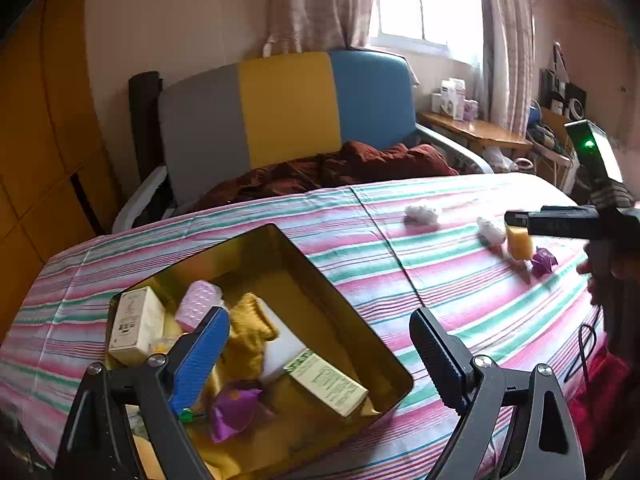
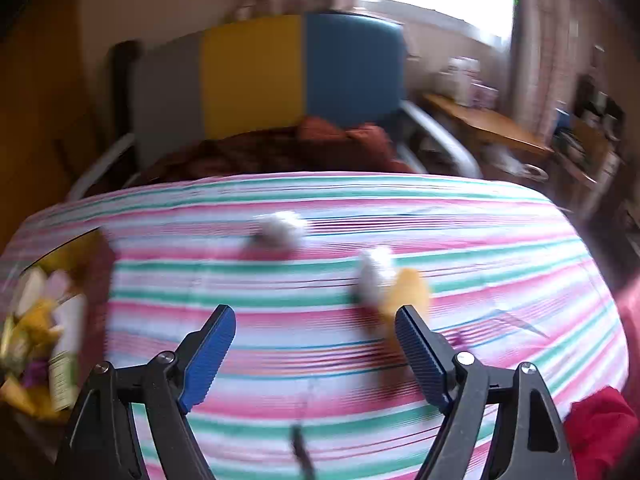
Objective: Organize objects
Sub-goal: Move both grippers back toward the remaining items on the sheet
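L gripper [image 1: 320, 344] jaws wide, nothing between them – hangs over the gold tin [image 1: 400, 376] at lower centre of the left wrist view. Tin sits on the striped surface [image 1: 400, 280] and holds a cream box [image 1: 136, 324], pink roller [image 1: 198, 304], yellow cloth [image 1: 250, 332], green-print box [image 1: 326, 380] & purple wrapper [image 1: 234, 408]. R gripper [image 2: 316, 344] also spread wide, empty, above bare stripes at lower centre of its own blurred view; in the left view its dark body enters at mid right. Loose on the surface at right of the left view: two white wads [image 1: 422, 213] [image 1: 491, 231], yellow sponge block [image 1: 519, 245] just beside the second wad, purple crumple [image 1: 544, 261] – all well apart from the tin
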Tool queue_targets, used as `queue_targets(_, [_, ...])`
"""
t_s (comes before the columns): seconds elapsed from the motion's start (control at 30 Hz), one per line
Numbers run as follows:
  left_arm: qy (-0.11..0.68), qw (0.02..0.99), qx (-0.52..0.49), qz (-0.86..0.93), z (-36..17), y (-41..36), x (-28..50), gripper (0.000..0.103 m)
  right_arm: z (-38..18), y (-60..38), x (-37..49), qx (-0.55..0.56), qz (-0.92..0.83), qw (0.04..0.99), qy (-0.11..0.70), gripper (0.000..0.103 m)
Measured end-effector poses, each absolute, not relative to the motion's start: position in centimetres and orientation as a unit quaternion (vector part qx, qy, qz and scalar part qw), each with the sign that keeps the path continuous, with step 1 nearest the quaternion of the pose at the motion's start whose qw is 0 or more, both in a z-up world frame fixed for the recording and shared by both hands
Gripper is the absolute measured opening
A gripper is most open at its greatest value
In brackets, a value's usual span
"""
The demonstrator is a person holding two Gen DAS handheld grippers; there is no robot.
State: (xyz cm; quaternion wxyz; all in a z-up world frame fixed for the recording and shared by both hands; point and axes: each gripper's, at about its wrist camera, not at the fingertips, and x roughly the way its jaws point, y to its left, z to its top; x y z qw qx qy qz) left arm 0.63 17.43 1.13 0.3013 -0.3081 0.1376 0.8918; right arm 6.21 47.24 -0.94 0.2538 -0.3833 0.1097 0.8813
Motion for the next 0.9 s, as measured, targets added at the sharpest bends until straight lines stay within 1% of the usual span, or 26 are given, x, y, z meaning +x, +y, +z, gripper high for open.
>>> queue_targets(0.13, [0.149, 0.31, -0.313, 0.885, 0.7, 18.9, 0.8, 0.092, -2.1, 51.3, 7.7, -0.368, 0.865, 0.293, 0.173, 0.084])
queue_targets(0.23, [0.157, 0.318, -0.315, 0.88, 0.4, 20.2, 0.9, 0.092, -2.3, 53.1, 8.9, -0.356, 0.855, 0.298, 0.231, 0.084])
queue_targets(0.7, [0.188, 0.357, -0.345, 0.848, -2.2, 25.8, 1.3, 0.092, -4.4, 56.1, 11.0, -0.373, 0.804, 0.328, 0.327, 0.085])
queue_targets(0.9, [0.192, 0.364, -0.37, 0.833, -3.8, 26.7, 1.5, 0.092, -4.8, 59.0, 14.6, -0.32, 0.771, 0.364, 0.414, 0.085])
